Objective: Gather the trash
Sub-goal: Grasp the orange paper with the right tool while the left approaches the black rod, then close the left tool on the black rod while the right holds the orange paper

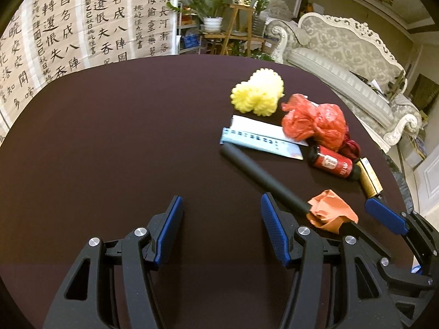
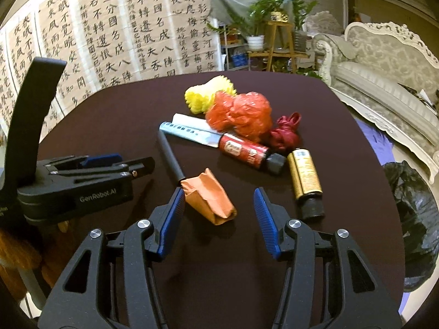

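Trash lies on a dark brown table [image 1: 109,142]: a crumpled orange paper [image 2: 208,197], a black rod [image 2: 171,155], a yellow foam net [image 2: 204,96], a red plastic bag [image 2: 238,115], a dark red wad [image 2: 285,134], a red bottle [image 2: 247,150], a gold bottle [image 2: 304,175] and a blue-white wrapper [image 2: 189,133]. My right gripper [image 2: 216,213] is open, its fingers on either side of the orange paper's near end. My left gripper [image 1: 221,224] is open and empty over bare table, left of the orange paper [image 1: 332,211]. The right gripper's blue finger [image 1: 384,215] shows at the right.
A black trash bag [image 2: 414,219] hangs off the table's right edge. A white sofa [image 1: 343,63] stands beyond the table on the right. Calligraphy sheets [image 1: 82,27] and potted plants [image 1: 219,5] line the back.
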`<state>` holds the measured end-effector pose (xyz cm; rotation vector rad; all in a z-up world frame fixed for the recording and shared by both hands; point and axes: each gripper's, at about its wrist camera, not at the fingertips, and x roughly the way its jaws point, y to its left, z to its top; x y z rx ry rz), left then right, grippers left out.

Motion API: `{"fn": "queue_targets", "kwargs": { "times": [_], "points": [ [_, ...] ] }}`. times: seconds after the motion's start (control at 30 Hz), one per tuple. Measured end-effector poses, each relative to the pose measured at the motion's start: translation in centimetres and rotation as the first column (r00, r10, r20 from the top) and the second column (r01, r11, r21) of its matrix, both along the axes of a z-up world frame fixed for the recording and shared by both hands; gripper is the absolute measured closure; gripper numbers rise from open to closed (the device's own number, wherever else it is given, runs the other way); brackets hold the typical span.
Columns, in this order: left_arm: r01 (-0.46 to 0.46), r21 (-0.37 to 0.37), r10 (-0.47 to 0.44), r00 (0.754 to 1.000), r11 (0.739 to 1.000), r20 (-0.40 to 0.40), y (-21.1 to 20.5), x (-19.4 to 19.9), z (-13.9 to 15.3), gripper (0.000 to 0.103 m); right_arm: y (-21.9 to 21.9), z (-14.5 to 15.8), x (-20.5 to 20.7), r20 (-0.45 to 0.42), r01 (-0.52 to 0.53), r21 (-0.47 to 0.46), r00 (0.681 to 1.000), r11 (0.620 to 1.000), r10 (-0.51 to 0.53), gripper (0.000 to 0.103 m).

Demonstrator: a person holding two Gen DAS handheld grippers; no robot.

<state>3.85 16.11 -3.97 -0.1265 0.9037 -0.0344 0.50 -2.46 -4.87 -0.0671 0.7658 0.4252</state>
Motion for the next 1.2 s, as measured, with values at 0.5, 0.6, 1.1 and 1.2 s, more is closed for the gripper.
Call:
{"fn": "queue_targets", "kwargs": {
  "times": [0.5, 0.6, 1.1, 1.2],
  "points": [
    [0.002, 0.006, -0.002, 1.000, 1.000, 0.008, 0.0, -0.1, 0.1, 0.043, 1.4, -1.0, 0.7, -0.064, -0.032, -0.062, 0.998, 0.998, 0.028, 0.079],
    [0.002, 0.010, -0.002, 1.000, 1.000, 0.009, -0.1, -0.2, 0.1, 0.042, 0.7, -1.1, 0.0, -0.057, -0.017, -0.069, 0.998, 0.998, 0.013, 0.079],
    [0.012, 0.023, -0.012, 1.000, 1.000, 0.015, -0.9, -0.2, 0.3, 0.042, -8.2, -1.6, -1.3, -0.058, 0.234, -0.035, 0.970, 0.972, -0.236, 0.079],
    [0.018, 0.028, -0.019, 1.000, 0.999, 0.016, -1.2, -0.1, 0.4, 0.042, -8.9, -1.7, -0.7, -0.060, 0.254, -0.033, 0.965, 0.967, -0.255, 0.079]
  ]
}}
